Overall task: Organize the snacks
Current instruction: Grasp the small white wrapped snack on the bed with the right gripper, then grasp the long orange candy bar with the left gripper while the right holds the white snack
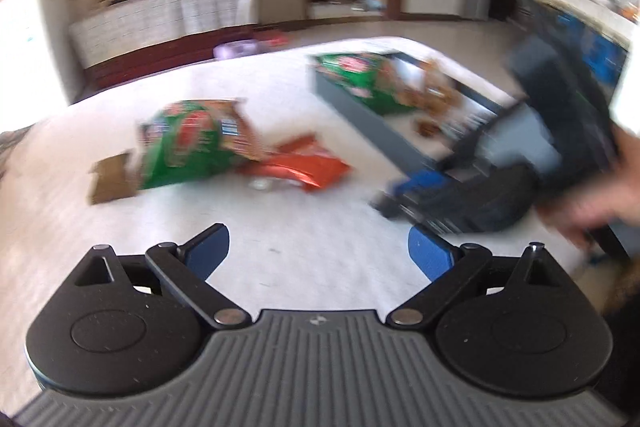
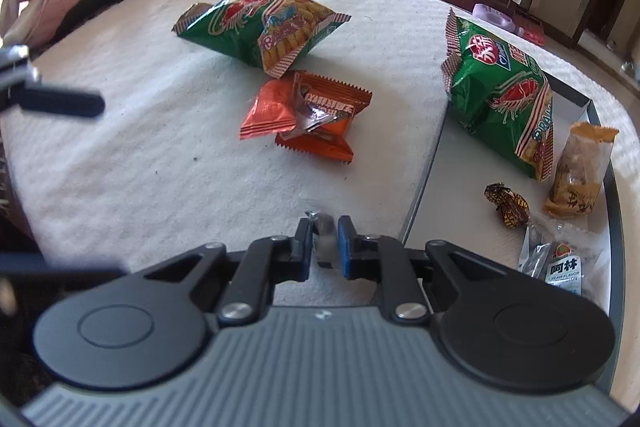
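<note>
White cloth covers the worktop (image 2: pixel 160 147); right gripper (image 2: pixel 324 239) jaws clamp a small clear-wrapped sweet (image 2: pixel 325 227); lift gently, carry it over the tray (image 2: pixel 424 163); left gripper (image 1: pixel 318 251) jaws apart, empty.

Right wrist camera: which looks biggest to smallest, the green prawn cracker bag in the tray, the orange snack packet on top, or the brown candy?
1. Green prawn cracker bag
2. Orange snack packet
3. Brown candy
</note>
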`<state>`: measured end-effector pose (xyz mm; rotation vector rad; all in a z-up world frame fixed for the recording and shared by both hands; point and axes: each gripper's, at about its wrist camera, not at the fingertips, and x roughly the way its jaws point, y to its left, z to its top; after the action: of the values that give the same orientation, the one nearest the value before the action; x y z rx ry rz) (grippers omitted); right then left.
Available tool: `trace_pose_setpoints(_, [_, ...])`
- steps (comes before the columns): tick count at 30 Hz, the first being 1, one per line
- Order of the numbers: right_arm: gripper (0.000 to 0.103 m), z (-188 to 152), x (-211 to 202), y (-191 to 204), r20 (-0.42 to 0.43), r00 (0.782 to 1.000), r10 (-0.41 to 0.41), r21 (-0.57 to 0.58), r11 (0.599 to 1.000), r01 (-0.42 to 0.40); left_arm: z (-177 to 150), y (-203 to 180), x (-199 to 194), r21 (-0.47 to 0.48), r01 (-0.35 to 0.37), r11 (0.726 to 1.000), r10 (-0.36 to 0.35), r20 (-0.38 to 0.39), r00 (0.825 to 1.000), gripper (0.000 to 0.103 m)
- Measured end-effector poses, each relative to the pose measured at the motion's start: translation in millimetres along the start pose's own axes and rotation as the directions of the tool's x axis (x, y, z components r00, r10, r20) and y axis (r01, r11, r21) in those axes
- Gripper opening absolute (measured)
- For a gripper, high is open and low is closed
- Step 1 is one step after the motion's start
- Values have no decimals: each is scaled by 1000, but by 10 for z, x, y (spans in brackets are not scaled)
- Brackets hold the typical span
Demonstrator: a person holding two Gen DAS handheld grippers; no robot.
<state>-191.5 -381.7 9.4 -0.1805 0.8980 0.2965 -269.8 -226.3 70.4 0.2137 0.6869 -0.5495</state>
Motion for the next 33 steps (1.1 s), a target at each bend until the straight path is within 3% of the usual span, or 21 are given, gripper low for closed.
trace_pose_setpoints(3, [19,5,-1,84,-9,1000,-13,-34,999,12,153,30,240,-47,-131,990,131,-18,991,99])
trace_pose_setpoints(5, [19,-9,-9,105,-10,1000,2,-32,999,-2,245,4,420,-64,-178,982,176,-31,984,99])
trace_pose_setpoints(11, [19,-53,-18,59,-12,1000,16,-11,1000,-16,457,-58,635,-166,-173,971,171,-26,985,99])
trace_pose_setpoints(15, [19,-64,-27,36,-10,1000,29,-3,1000,-29,497,-72,901,-160,-241,957,235,-55,971,98])
trace_pose_setpoints(17, [19,-63,-30,34,-11,999,30,-5,1000,-31,432,10,999,-166,-254,953,239,-103,965,89])
trace_pose_setpoints(19, [19,-62,-30,32,-13,999,31,-5,1000,-31,333,144,1006,-207,-224,952,197,-140,970,64])
trace_pose_setpoints(24, [19,-48,-21,38,-18,1000,22,-7,1000,-22,94,445,922,-240,-210,948,173,-164,971,35])
trace_pose_setpoints(29, [19,-44,-24,89,-17,1000,0,-25,1000,-1,5,577,815,-239,-196,951,163,-153,975,37])
trace_pose_setpoints(32, [20,-47,-20,137,-12,1000,-21,-47,999,20,33,476,850,-194,-188,963,159,-152,975,59])
trace_pose_setpoints(33, [20,-53,-22,171,-7,999,-40,-71,997,39,49,431,883,-166,-202,965,177,-151,972,74])
